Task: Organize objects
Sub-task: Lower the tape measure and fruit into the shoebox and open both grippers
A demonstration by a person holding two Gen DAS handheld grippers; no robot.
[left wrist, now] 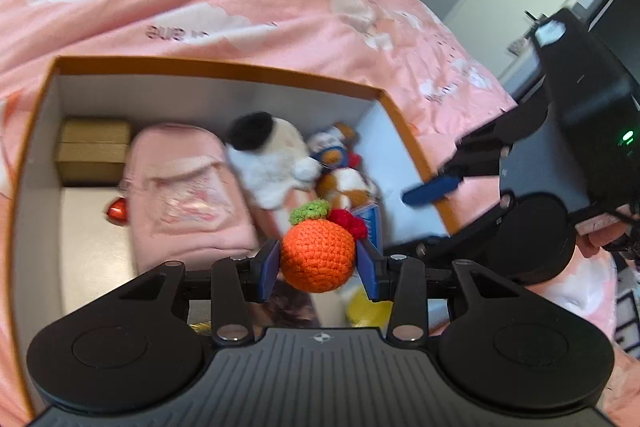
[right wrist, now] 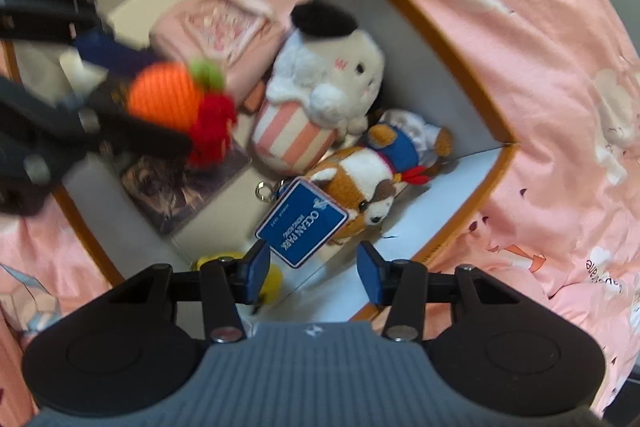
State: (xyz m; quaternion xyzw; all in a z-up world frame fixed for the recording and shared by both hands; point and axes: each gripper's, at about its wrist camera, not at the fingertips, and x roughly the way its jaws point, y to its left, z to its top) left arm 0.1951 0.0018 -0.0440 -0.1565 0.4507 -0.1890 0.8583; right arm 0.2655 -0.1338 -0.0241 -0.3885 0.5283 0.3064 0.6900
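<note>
Between its blue pads, the left claw [left wrist: 318,263] is squeezing the crocheted orange [left wrist: 318,257], soft and light, by its sides above the box [left wrist: 224,69] on the bed, while the right claw [right wrist: 314,269] is hanging apart, empty.

Your left gripper [left wrist: 318,267] points downward, pads clamped on a load; your right gripper [right wrist: 314,269] points steeply down, jaws apart.

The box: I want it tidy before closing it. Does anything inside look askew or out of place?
Mostly settled. The brown plush lies toppled on its side by the box wall, its blue tag splayed out. The crochet orange is not in yet: the left gripper holds it above.
</note>
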